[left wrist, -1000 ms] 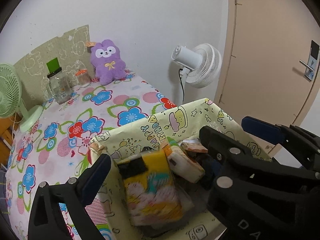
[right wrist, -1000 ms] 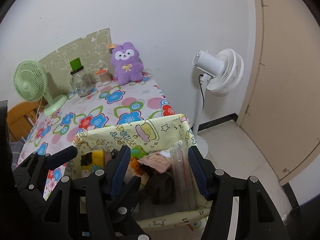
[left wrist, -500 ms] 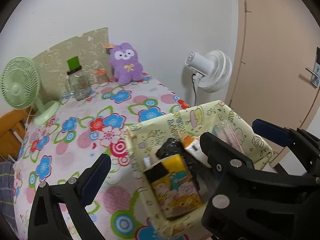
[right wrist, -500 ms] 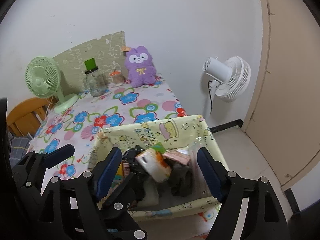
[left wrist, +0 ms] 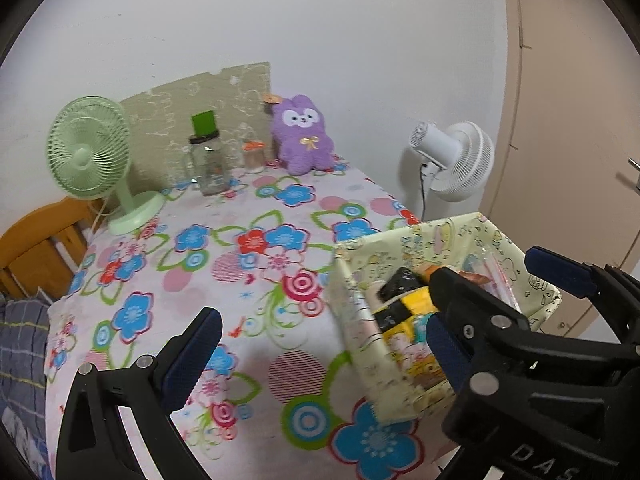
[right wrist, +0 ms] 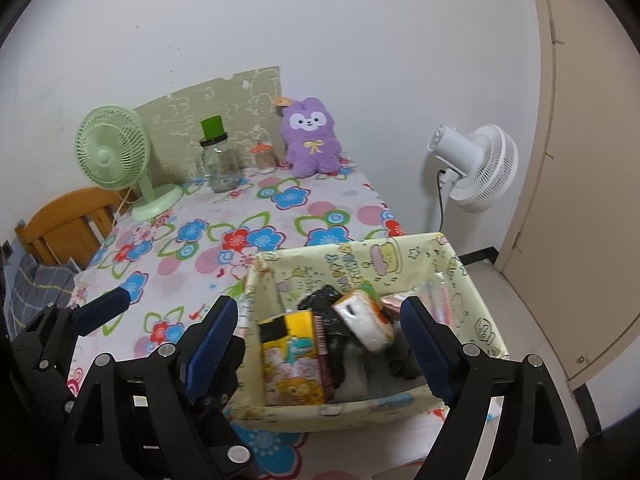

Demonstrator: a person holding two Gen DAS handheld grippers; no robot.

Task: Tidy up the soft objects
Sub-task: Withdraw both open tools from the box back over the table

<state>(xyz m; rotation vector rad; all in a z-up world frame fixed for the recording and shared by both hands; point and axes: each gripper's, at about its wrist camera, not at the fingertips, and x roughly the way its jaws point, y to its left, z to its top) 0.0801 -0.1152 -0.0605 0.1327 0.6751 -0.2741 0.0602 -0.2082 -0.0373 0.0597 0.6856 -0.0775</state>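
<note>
Nearest the lens, the left tongs (left wrist: pixel 320 344) hang released, their black plastic arms ending in ribbed blue pads spread wide with nothing between them. The right tongs (right wrist: pixel 320 336) are likewise released and empty-handed, their blue pads straddling the open top of the fabric bin (right wrist: pixel 472 304).

That bin is a soft-sided, boxy container in pale yellow printed cloth with cartoon doodles; its walls sag slightly. It sits at the near right edge of the surface (left wrist: pixel 248 280), which is covered by a glossy cloth patterned with blue, red and pink flowers and green loops. Inside the bin, a yellow rectangular packet (right wrist: pixel 292 356) with cartoon print stands against the left wall, beside a crumpled black plastic bag (right wrist: pixel 320 300) and a white tissue pack (right wrist: pixel 364 320) with an orange edge, tilted on top.

Farther back on the surface stand a mint-green desk fan (left wrist: pixel 90 152) with a round wire grille, a clear glass jar (left wrist: pixel 208 168) with a green lid, and a smaller jar (left wrist: pixel 254 156) with an orange top. A fuzzy purple plush bunny (left wrist: pixel 302 136) sits upright against the white wall. Beyond the surface's right edge stands a white pedestal fan (left wrist: pixel 456 160), before a beige door (left wrist: pixel 572 100).
</note>
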